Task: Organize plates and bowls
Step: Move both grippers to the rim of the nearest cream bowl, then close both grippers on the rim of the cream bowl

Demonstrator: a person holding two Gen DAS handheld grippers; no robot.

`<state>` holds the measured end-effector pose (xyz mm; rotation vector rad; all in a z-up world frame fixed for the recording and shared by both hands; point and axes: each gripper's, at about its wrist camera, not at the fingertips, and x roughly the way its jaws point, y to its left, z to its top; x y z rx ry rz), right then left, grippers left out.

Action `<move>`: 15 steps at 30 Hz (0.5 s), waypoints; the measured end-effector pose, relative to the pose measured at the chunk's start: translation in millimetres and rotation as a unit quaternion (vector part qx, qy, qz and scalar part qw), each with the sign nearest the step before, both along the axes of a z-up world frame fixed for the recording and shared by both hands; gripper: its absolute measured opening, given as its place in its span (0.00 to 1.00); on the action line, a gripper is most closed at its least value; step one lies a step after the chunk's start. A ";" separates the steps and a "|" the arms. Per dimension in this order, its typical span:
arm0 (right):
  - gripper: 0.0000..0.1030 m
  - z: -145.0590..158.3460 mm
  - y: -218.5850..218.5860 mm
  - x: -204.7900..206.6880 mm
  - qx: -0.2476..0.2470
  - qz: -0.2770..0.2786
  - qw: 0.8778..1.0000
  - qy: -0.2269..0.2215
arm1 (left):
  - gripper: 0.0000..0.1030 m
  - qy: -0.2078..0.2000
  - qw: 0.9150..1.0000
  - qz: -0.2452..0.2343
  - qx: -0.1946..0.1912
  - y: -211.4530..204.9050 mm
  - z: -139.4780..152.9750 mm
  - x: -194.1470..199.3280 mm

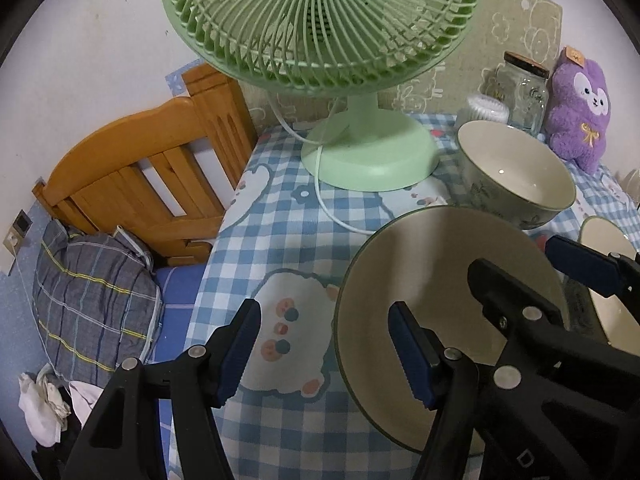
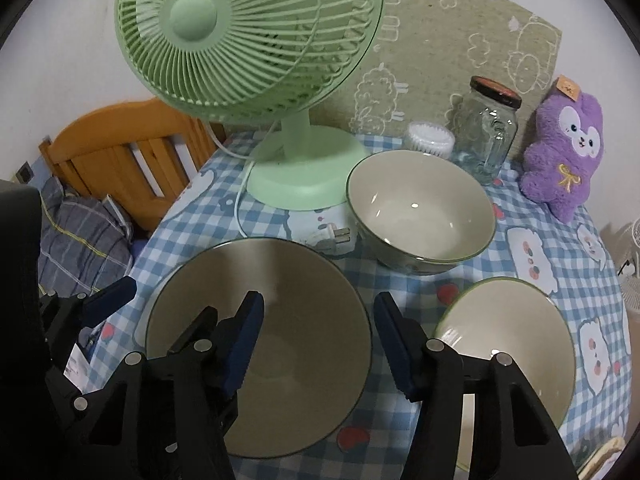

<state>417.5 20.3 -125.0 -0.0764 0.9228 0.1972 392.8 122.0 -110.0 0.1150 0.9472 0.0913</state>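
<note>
Over the plate (image 2: pixel 280 360), left gripper (image 1: pixel 324 352) and right gripper (image 2: pixel 320 340) tilt downward, jaws apart, empty

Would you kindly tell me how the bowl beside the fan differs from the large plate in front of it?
The bowl is deep with steep walls; the plate is shallow and wider. The bowl shows a floral pattern outside; none shows on the plate. Both are cream with a thin green rim and rest upright on the checked cloth.
</note>
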 end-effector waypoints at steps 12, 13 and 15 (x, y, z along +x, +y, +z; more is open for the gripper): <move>0.43 -21.2 2.3 13.5 -0.025 -0.008 0.999 0.040 | 0.35 0.033 0.998 -0.025 -0.037 -4.7 -19.4 9.0; 0.40 -21.2 1.8 13.4 -0.027 -0.008 0.999 0.041 | 0.32 0.036 0.998 -0.026 -0.039 -5.5 -19.6 8.9; 0.35 -20.2 2.0 13.0 -0.034 -0.010 0.999 0.039 | 0.26 0.043 0.998 -0.028 -0.048 -6.1 -20.6 8.7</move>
